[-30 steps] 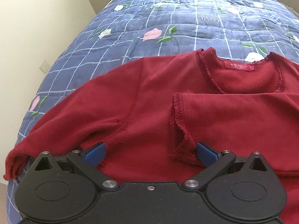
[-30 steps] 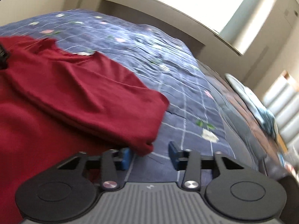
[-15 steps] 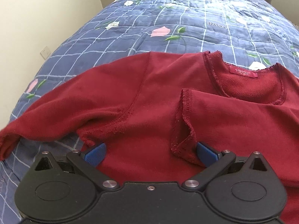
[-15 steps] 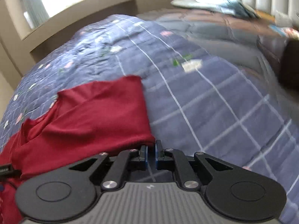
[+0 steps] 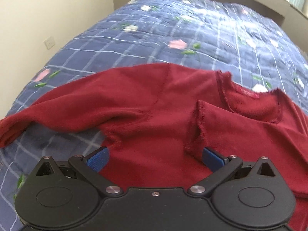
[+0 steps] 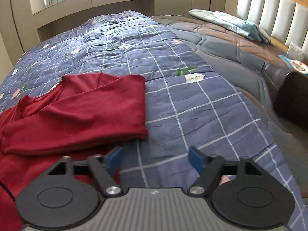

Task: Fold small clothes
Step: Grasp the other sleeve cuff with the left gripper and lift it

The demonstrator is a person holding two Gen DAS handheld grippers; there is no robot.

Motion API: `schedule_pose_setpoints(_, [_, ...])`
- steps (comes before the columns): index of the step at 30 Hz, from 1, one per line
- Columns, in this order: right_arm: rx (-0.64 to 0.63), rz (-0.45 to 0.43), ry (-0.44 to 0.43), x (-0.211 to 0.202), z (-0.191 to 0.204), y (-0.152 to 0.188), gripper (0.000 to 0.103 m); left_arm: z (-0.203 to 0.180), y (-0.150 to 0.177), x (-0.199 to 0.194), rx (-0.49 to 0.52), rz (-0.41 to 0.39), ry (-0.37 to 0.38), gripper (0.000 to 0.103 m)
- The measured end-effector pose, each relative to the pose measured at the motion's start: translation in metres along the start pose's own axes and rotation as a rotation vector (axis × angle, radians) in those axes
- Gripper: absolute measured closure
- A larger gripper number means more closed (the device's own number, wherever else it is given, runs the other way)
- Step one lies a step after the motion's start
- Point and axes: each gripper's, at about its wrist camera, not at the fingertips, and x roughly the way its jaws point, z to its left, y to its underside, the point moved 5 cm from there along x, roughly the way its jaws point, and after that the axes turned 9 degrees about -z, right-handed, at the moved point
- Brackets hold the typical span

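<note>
One garment is under work: a dark red sweater (image 5: 154,127) lying flat on the blue checked quilt (image 5: 146,44), neck away from the holder.

Nearest, the left gripper (image 5: 155,156) stands wide open over the sweater's body, nothing between its blue pads (image 5: 97,158); the cloth lies under them, ungripped. The right gripper (image 6: 156,158) is at the sweater's right edge; its jaws are opening, with bare quilt in the gap and no cloth held, though its left pad sits just beside the red fabric.

Beyond the tools, the right sleeve (image 6: 80,123) lies folded across the chest, its cuff (image 5: 194,127) near the collar (image 5: 250,104). The left sleeve (image 5: 63,115) is spread outward, its end at the quilt's left side.

Judgement of step: the right sleeve fold appears complete and released; the left sleeve is not yet folded. The next move would seem to call for the left gripper to take the left sleeve near its end and carry it across the body to lie level with the other, without dragging the folded sleeve.

Count: one sweater, two sleeves (one folded, one spread), two grippers, one quilt. Farther off, one grey-brown bedcover (image 6: 221,44) with one pale pillow (image 6: 231,23) on it, then one padded headboard (image 6: 273,13).
</note>
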Motion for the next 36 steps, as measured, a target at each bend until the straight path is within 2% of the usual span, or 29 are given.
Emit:
schedule_pose_setpoints(2, [-0.022, -0.006, -0.004, -0.01, 0.008, -0.001, 0.007, 0.016, 0.002, -0.008, -0.015, 0.008, -0.04, 0.001])
schedule_pose_setpoints(6, [-0.094, -0.006, -0.066, -0.029, 0.044, 0.0, 0.002, 0.07, 0.005, -0.026, -0.084, 0.03, -0.132, 0.001])
schedule_pose_setpoints(11, [-0.197, 0.007, -0.181, -0.044, 0.102, 0.013, 0.0, 0.163, 0.012, -0.044, -0.264, 0.042, -0.252, 0.001])
schedule_pose_setpoints(15, [-0.275, 0.019, -0.258, -0.056, 0.147, 0.029, 0.0, 0.233, 0.014, -0.054, -0.451, 0.019, -0.302, 0.001])
schedule_pose_setpoints(18, [-0.357, 0.007, -0.296, -0.064, 0.177, 0.04, 0.0, 0.272, 0.013, -0.056, -0.647, -0.003, -0.297, 0.001])
schedule_pose_setpoints(20, [-0.389, 0.018, -0.313, -0.065, 0.189, 0.046, 0.0, 0.295, 0.013, -0.052, -0.809, -0.013, -0.263, 0.001])
schedule_pose_setpoints(22, [-0.407, 0.034, -0.324, -0.066, 0.199, 0.05, 0.0, 0.313, 0.012, -0.047, -0.928, -0.023, -0.238, 0.001])
schedule_pose_setpoints(28, [-0.426, 0.072, -0.316, -0.063, 0.207, 0.06, 0.0, 0.346, 0.006, -0.032, -1.158, -0.064, -0.222, 0.001])
schedule_pose_setpoints(31, [-0.418, 0.092, -0.307, -0.061, 0.208, 0.065, 0.0, 0.361, 0.01, -0.021, -1.265, -0.047, -0.239, 0.018])
schedule_pose_setpoints(33, [-0.418, 0.1, -0.309, -0.061, 0.208, 0.068, 0.0, 0.367, 0.012, -0.012, -1.301, -0.005, -0.255, 0.041])
schedule_pose_setpoints(34, [-0.419, 0.103, -0.311, -0.061, 0.209, 0.068, 0.0, 0.37, 0.014, -0.009, -1.315, 0.013, -0.26, 0.048])
schedule_pose_setpoints(36, [-0.422, 0.106, -0.315, -0.062, 0.21, 0.07, 0.0, 0.372, 0.016, -0.005, -1.324, 0.023, -0.265, 0.079])
